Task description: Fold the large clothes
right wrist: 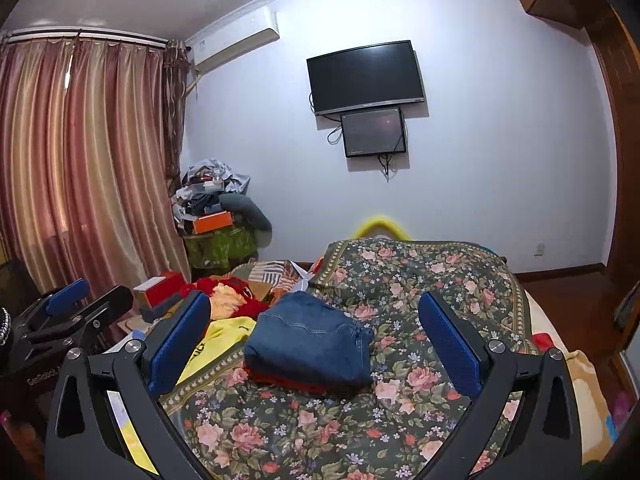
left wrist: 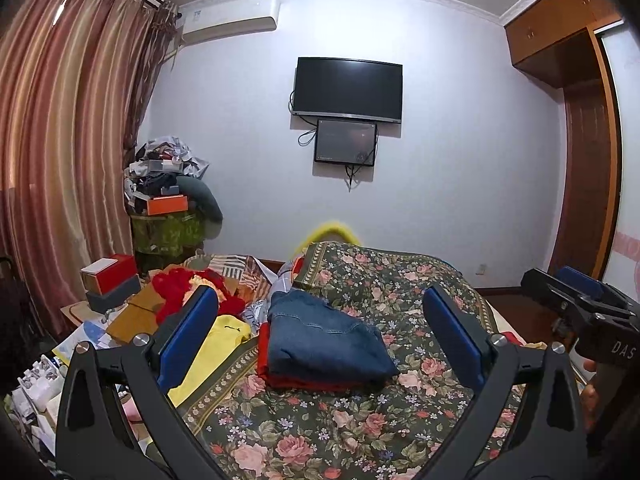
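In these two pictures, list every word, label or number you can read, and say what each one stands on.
"DAS": white letters on the black body of the right gripper, cut off by the frame's edge.
"GenRobot": faint print on the left gripper body, only partly legible.
Dark print on the yellow garment: too small to read.
Label on the air conditioner: blurred.

Bare floral bedspread (left wrist: 320, 420) near; folded jeans (left wrist: 326, 340) block ahead.

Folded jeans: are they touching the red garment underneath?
Touching. The left wrist view shows the folded jeans stacked directly on the red garment, whose edge pokes out beneath.
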Tool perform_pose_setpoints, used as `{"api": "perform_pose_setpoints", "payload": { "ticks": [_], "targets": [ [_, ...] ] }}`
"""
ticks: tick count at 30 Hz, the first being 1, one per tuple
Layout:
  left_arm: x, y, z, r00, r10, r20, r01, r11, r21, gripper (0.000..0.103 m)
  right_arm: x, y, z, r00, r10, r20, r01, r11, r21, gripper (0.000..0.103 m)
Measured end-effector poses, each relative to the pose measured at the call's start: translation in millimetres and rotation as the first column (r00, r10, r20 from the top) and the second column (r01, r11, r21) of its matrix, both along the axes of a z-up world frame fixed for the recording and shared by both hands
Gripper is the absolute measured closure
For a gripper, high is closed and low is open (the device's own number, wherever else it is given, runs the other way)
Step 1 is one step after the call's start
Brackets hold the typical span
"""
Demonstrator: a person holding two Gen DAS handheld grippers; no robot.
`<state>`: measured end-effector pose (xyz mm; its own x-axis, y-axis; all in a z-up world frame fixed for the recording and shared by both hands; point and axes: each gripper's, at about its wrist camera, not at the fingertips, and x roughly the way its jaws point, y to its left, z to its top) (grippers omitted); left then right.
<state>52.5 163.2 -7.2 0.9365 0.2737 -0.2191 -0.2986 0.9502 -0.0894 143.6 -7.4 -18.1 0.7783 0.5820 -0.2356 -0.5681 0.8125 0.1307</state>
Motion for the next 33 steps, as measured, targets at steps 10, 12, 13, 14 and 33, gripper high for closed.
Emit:
{"api": "perform_pose_setpoints", "payload": {
  "ticks": [10,12,13,14,33],
  "targets": [
    [1.2,2.3,-2.0,1.0,-0.013,-0.007,0.013,1.0,-0.008,0.0,0.3,-0.2,1.1,1.0,0.001,-0.005,-0.001,1.0,-0.002,0.0],
    [1.9,2.4,-1.6,1.0,-0.017,-0.008,0.017,1.0,-0.009,0.0,0.8,-0.4,1.6,1.0,0.001,-0.005,-0.001,1.0,-0.001,0.0],
    [2.0,2.4,-1.5,1.0,-0.018,-0.007,0.018,1.0,-0.01,0.0,1.1,-0.4,1.6,1.0,0.0,-0.005,0.0,1.0,-0.001,0.0],
    [2.1,2.1,-1.2,1.0,-0.02,-0.006,0.02,1.0,-0.01,0.0,1.0,-0.6,1.7,1.0,0.001,-0.004,-0.001,1.0,-0.001,0.0],
    [5.6,2.0,-0.9,0.998,-0.061,-0.02,0.06,0.998,-0.029,0.0,1.6,-5.8,1.8,1.0,-0.005,0.004,0.005,1.0,0.006,0.0]
  ]
}}
